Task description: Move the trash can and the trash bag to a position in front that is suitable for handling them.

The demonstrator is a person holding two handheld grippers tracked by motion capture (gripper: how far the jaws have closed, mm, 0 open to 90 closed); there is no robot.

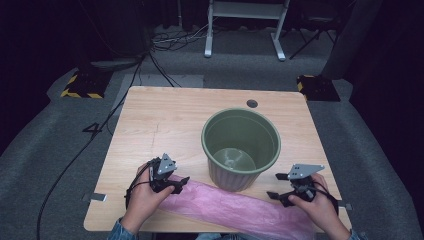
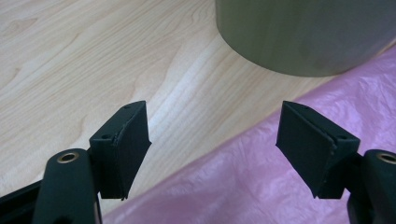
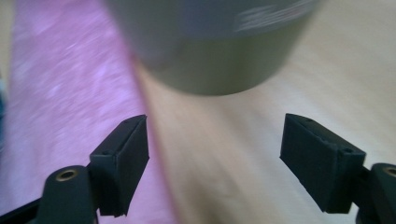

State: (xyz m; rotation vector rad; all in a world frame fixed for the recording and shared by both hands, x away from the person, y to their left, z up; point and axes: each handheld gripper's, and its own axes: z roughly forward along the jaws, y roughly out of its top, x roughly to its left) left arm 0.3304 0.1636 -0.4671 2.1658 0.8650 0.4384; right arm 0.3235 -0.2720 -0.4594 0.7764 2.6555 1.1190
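Note:
A green plastic bin (image 1: 241,148) stands upright and empty on the wooden table (image 1: 165,120). In front of it lies a flat pink plastic bag (image 1: 230,207), stretched along the near edge. My left gripper (image 1: 181,184) hovers at the bag's left end with its jaws open and nothing between them; in its own view the bag (image 2: 261,172) lies below the jaws and the bin (image 2: 303,32) is just ahead. My right gripper (image 1: 276,186) is open over the bag's right part, beside the bin (image 3: 219,51), with the pink bag (image 3: 60,102) at the left of its view.
A round cable hole (image 1: 252,103) sits at the table's far edge. Behind the table stand a white frame (image 1: 245,25) and cables on the grey floor. Yellow-black striped blocks (image 1: 82,85) lie at the far left and right.

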